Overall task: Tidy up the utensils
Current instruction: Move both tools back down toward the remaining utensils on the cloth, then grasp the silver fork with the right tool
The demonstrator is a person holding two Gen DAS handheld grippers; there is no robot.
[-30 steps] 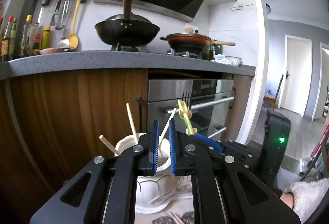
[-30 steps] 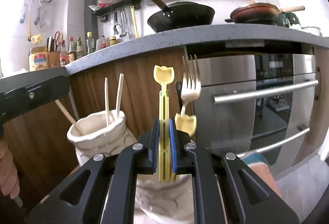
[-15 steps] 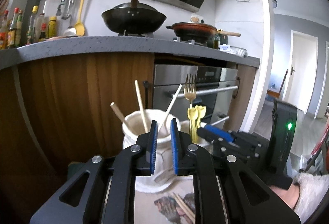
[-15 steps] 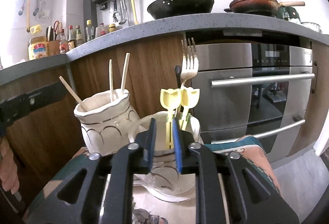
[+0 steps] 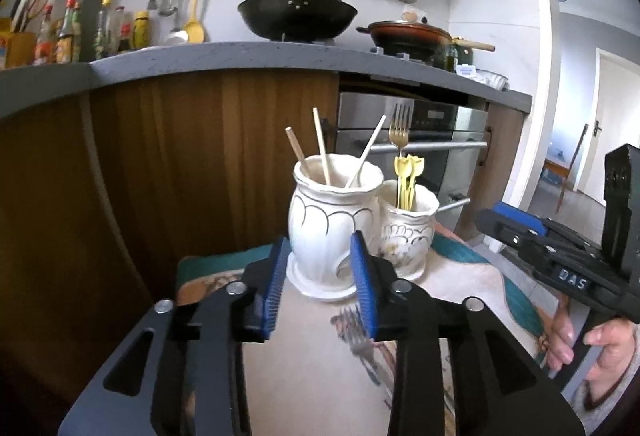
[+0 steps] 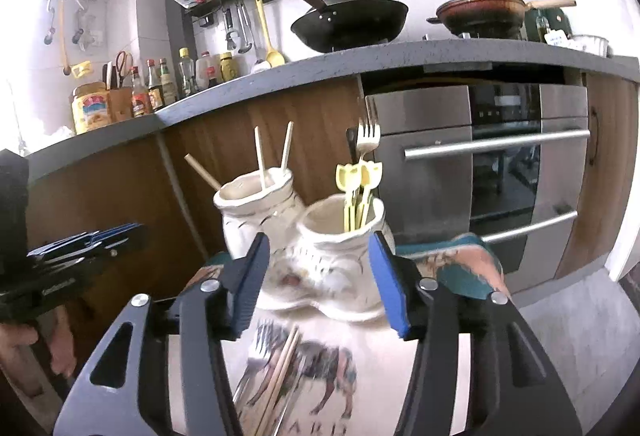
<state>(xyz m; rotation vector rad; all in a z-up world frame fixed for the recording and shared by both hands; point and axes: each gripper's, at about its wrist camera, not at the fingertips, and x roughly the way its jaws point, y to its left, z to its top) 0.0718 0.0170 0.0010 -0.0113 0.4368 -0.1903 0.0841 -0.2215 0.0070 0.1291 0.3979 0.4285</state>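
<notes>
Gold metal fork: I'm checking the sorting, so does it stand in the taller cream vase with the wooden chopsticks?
No, the gold metal fork stands in the shorter cream vase.

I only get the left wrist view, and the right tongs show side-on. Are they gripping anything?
Observer: No. The right tongs are opening with nothing between the pads; the shorter vase stands just beyond them.
Operator: Is anything besides the fork lying loose near them?
Observer: Yes, chopsticks lie beside the fork on the cloth, close in front of those tongs.
</notes>
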